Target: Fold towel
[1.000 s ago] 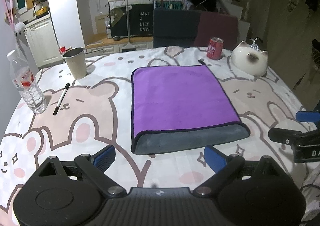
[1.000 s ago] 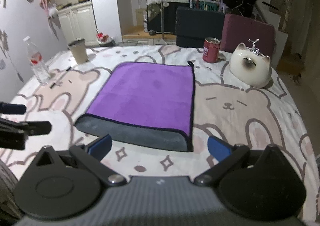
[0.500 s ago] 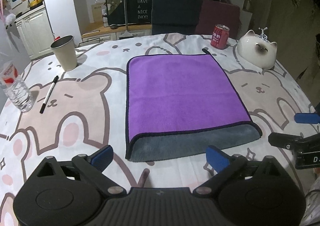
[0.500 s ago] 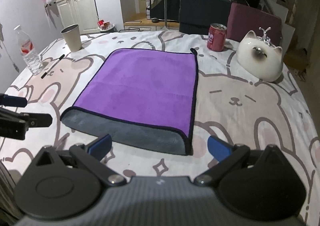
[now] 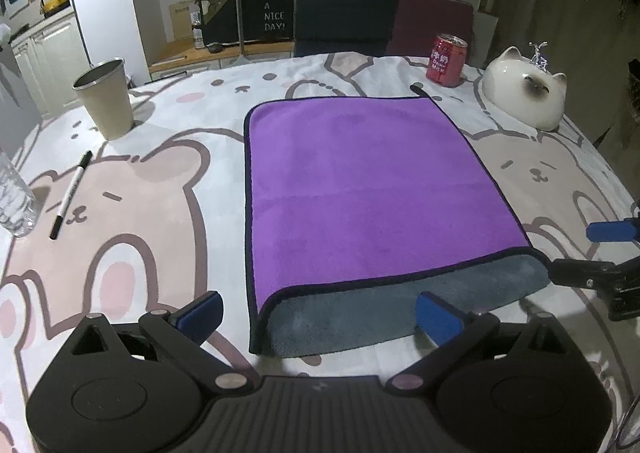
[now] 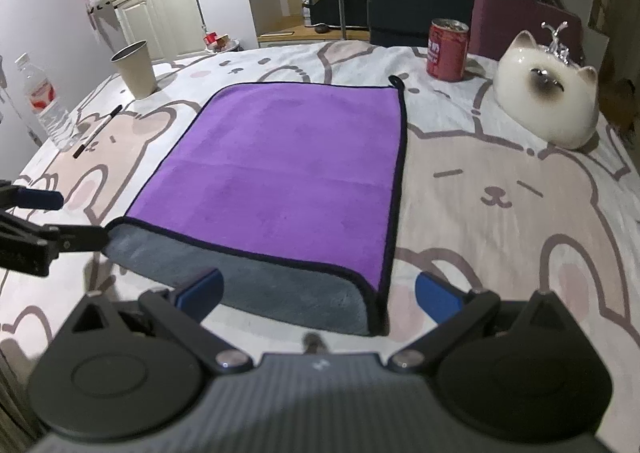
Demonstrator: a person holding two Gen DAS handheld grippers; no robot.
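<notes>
Left wrist view: my left gripper (image 5: 318,311) has moved closer than a second ago, its blue-padded fingers spread wide either side of the towel's near left corner. The towel (image 5: 368,181) lies flat on the counter (image 5: 132,221), plush purple with a soft grey underside showing along the near fold. A smooth paper cup (image 5: 105,97) and slim marker (image 5: 71,195) sit left.

Right wrist view: my right gripper (image 6: 318,293) is also nearer, fingers spread around the towel's (image 6: 288,169) near right corner. A red can (image 6: 447,49) and glossy ceramic cat (image 6: 547,101) stand beyond.
</notes>
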